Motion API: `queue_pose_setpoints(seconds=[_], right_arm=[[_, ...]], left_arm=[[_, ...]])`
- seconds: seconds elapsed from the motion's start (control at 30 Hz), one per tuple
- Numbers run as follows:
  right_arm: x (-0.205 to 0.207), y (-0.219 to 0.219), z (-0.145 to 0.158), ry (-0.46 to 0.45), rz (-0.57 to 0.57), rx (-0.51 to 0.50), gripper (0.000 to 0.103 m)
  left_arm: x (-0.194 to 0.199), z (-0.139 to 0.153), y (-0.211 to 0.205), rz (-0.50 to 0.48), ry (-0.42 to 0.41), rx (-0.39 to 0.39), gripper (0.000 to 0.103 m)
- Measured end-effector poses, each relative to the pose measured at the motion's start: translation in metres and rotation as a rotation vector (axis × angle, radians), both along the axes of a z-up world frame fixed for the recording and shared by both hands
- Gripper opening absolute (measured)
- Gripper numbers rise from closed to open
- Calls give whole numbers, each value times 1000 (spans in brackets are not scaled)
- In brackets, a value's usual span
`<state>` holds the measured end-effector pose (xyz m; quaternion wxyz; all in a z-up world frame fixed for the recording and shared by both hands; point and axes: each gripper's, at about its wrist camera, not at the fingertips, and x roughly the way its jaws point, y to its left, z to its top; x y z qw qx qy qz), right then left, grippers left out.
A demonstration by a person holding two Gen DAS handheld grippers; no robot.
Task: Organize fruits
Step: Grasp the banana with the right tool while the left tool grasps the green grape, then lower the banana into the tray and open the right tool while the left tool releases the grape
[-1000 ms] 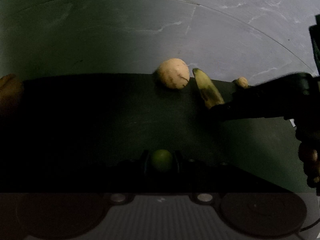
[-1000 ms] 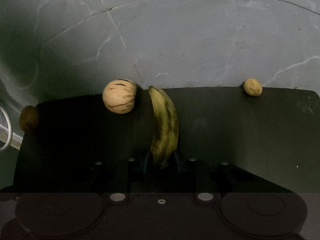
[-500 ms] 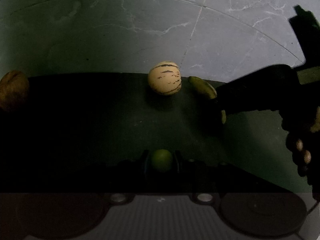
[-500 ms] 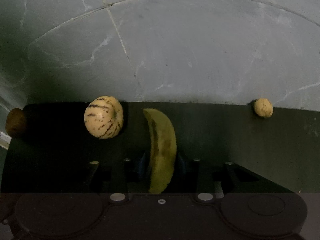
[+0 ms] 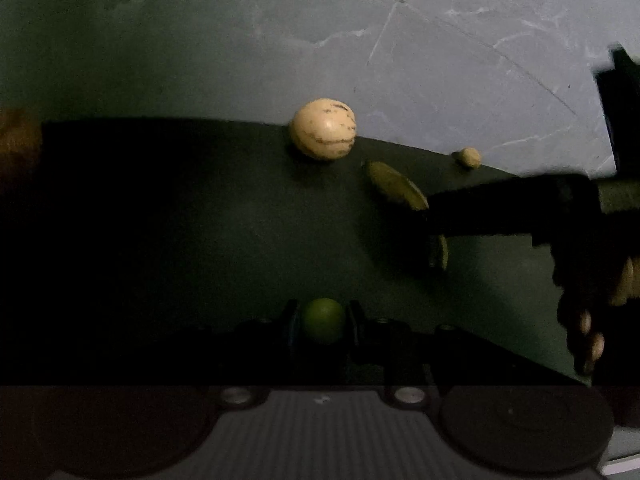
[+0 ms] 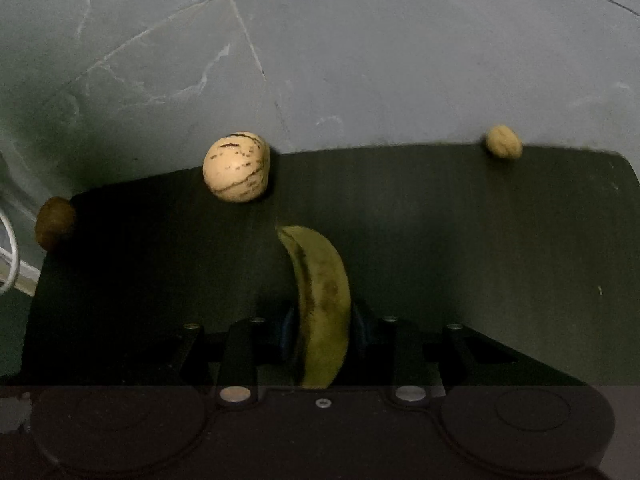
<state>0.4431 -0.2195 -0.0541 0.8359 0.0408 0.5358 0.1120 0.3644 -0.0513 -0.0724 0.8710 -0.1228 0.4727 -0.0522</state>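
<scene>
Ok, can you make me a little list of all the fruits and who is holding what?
left gripper: shut on the small round green fruit
right gripper: shut on the curved yellow-green banana
surface: dark green mat on a grey marble floor
cream round fruit with dark stripes: lying at the mat's far edge
small tan walnut-like fruit: far edge, off to the right
brown round fruit: mat's left edge
person's hand: seen gripping the right tool
</scene>
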Motion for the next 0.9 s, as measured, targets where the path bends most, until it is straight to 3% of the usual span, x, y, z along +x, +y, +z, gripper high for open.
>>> queue_pose_setpoints(seconds=[0.23,0.53,0.9], right_arm=[[-50,-8,16,-32,-69,42,31],[-106,-22,31,-87,-158,102,31],[-168,-39,25,-72,-181,133,31]], left_arm=[[-14,7,5,-14,16,-29,25],[-43,26,-1,-112,-22,-28,25],[-67,32,-4,-215,-21,6,25]])
